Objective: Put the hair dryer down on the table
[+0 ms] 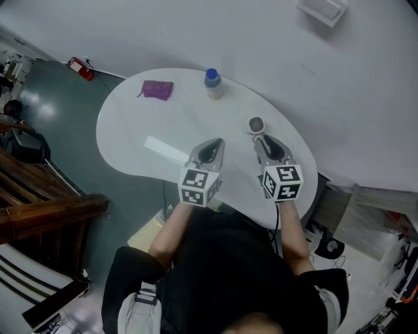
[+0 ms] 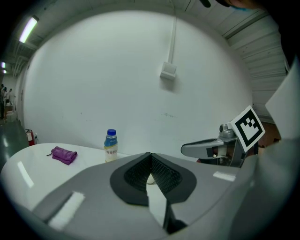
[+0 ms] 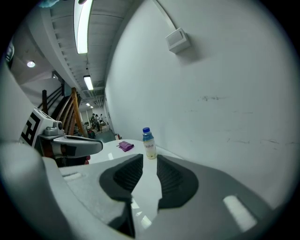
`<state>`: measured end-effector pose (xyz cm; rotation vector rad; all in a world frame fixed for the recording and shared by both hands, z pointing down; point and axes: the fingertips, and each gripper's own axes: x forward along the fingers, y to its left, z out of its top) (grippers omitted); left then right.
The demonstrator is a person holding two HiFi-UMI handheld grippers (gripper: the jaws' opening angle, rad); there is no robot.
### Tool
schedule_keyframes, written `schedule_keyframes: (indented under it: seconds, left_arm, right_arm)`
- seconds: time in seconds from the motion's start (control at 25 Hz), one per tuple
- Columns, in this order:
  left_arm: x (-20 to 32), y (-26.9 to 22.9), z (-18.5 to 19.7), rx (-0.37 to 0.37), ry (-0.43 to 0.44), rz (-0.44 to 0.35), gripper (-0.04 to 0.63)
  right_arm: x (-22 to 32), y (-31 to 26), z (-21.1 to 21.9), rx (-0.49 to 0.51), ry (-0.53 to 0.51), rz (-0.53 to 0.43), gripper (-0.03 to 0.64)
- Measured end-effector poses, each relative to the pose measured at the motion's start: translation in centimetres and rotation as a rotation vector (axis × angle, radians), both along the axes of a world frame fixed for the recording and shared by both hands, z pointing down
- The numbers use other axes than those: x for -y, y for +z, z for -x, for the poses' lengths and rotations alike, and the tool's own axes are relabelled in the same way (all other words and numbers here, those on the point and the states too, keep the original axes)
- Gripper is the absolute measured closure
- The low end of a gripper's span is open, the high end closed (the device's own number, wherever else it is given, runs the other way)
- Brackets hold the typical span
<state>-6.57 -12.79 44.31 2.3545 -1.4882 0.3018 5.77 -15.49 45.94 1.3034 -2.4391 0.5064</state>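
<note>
The big white wall fills the far side, with a small white box on it that the top edge of the head view cuts off. Below is a dark grey-green floor. Brown wooden stairs stand at the left, only partly in view.

The white rounded worktop sits against the wall. The person in a black top stands at its near edge and hides part of that edge.

The grey left tool is held over the worktop with its dark pads pressed together at the tips. The left gripper view shows nothing pinched there. The grey right tool is beside it, its pads a little apart. Only the bare worktop shows through the gap. Each tool has a black-and-white marker cube at the back.

A clear plastic bottle with a blue cap stands upright near the wall. A crumpled purple cloth lies to its left, well apart from both tools. A red fire extinguisher lies on the floor past the worktop.

The grey hair dryer is hard to make out. From above it is only a small round grey shape on the worktop, just in front of the right tool's tips. No tool holds it, and both gripper views miss it, as the tools' own bodies block the view down.
</note>
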Motion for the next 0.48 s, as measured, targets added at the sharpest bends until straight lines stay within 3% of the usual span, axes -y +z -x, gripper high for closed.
schedule_keyframes:
  seconds: [0.48]
  left_arm:
    - [-1.7, -2.5, 0.0, 0.015, 0.027, -0.043, 0.590]
  right_arm:
    - [-1.9, -2.5, -1.6, 0.007, 0.065, -0.049, 0.560]
